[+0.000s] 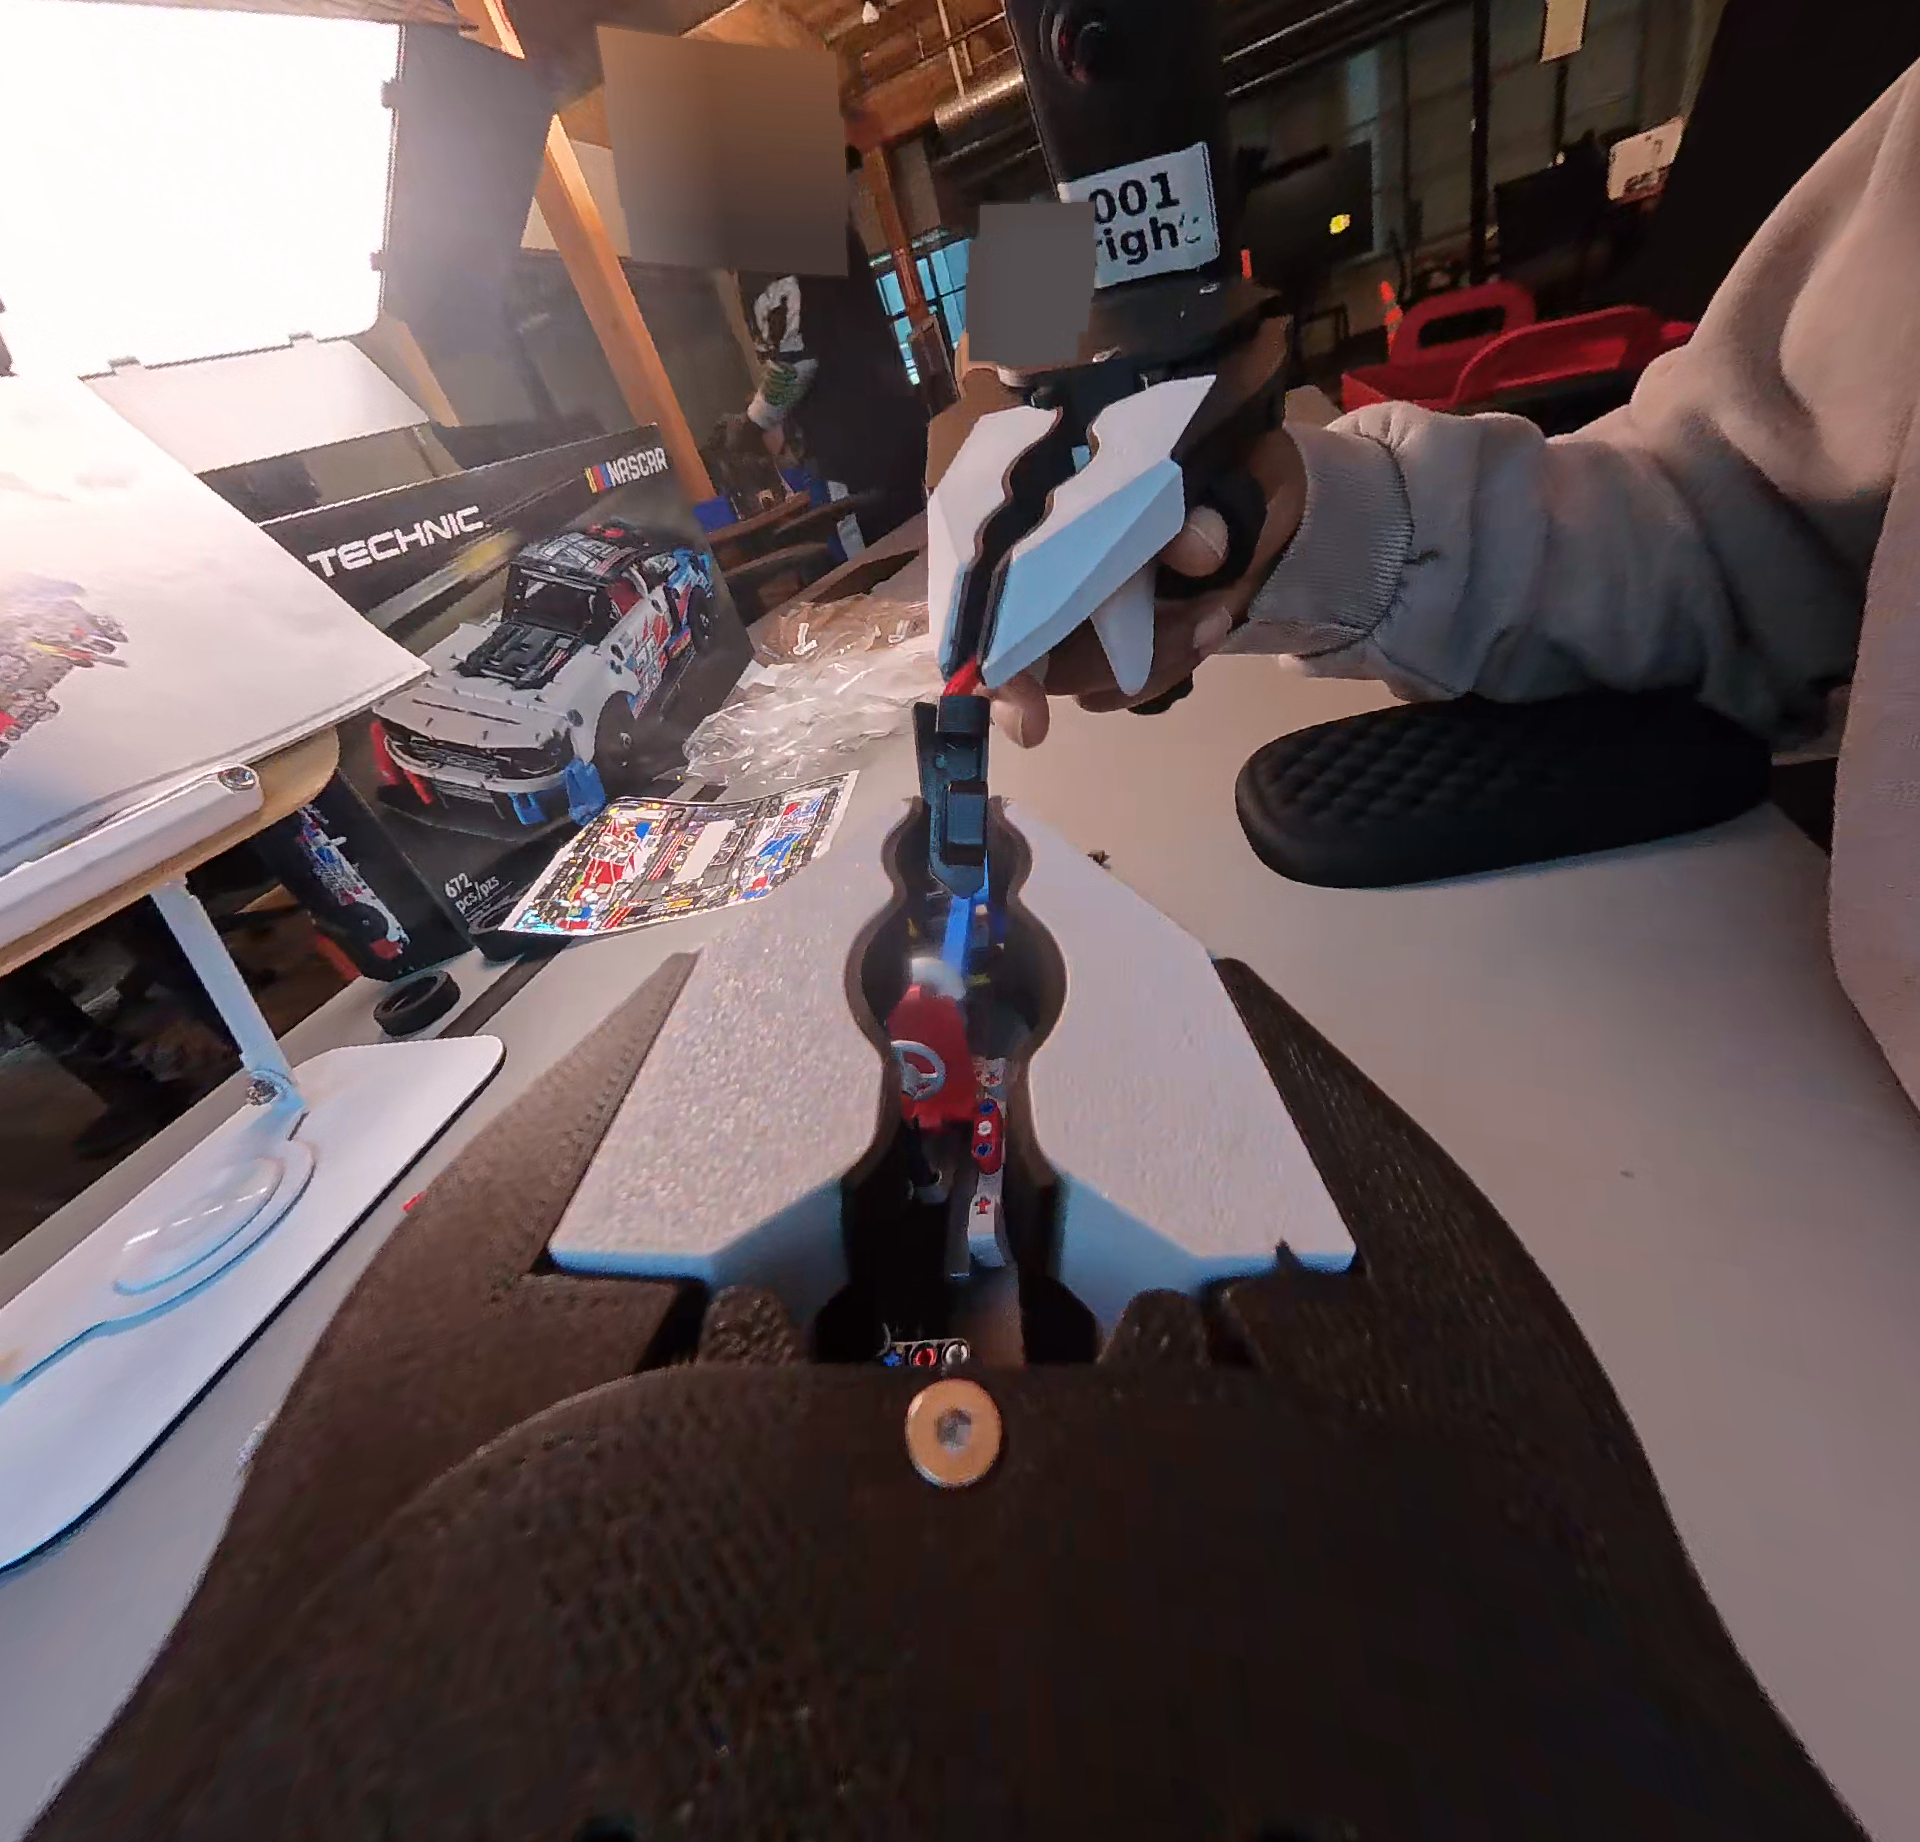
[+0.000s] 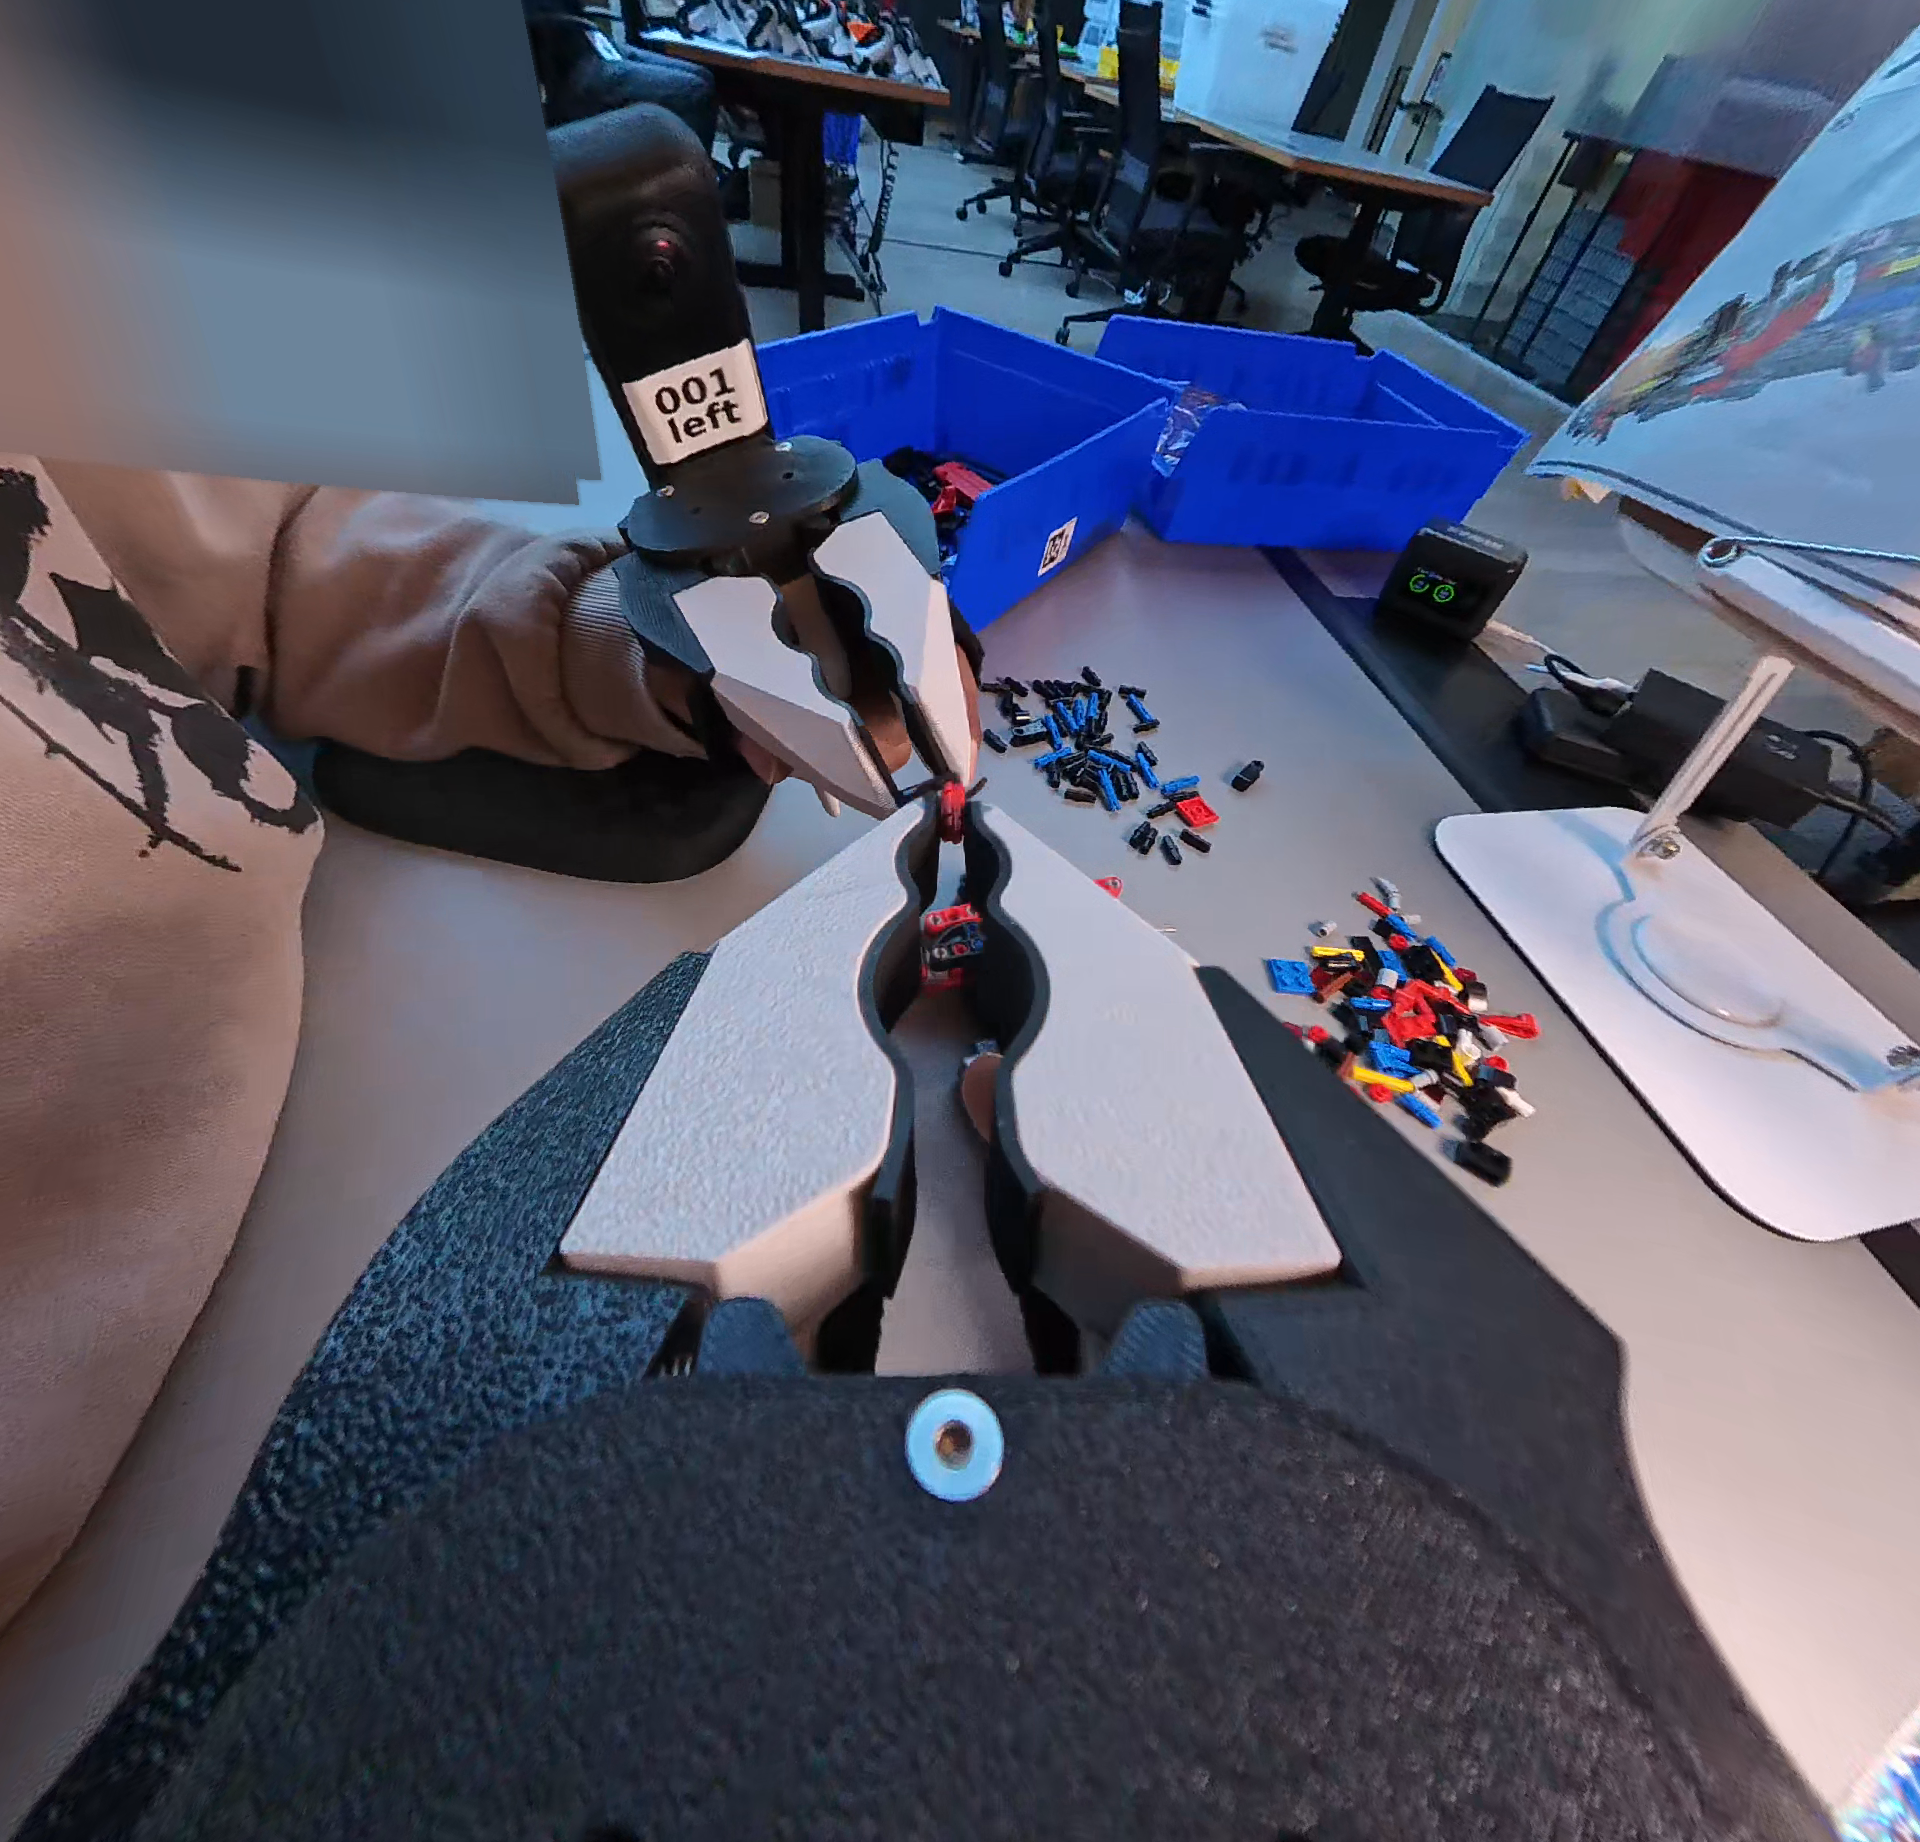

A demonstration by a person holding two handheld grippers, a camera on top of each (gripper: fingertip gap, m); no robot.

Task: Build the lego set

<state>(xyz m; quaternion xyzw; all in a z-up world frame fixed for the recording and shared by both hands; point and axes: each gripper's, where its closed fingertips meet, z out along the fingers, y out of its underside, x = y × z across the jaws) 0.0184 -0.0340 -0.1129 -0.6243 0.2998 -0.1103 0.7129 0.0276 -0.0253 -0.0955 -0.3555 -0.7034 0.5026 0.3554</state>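
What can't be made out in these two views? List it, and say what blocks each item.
- Left wrist view: most of the lego assembly is hidden between the left gripper's own fingers.
- Right wrist view: the small red piece at the right gripper's tip is too small to identify.
- Right wrist view: the blue bins' contents are mostly hidden by their walls.
- Both views: the instruction booklet is overexposed or cut off.

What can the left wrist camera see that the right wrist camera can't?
Only the left wrist view shows the set's box and sticker sheet. Only the right wrist view shows the blue bins and loose piece piles. Both show the two grippers meeting at a small red piece, and the white stand.
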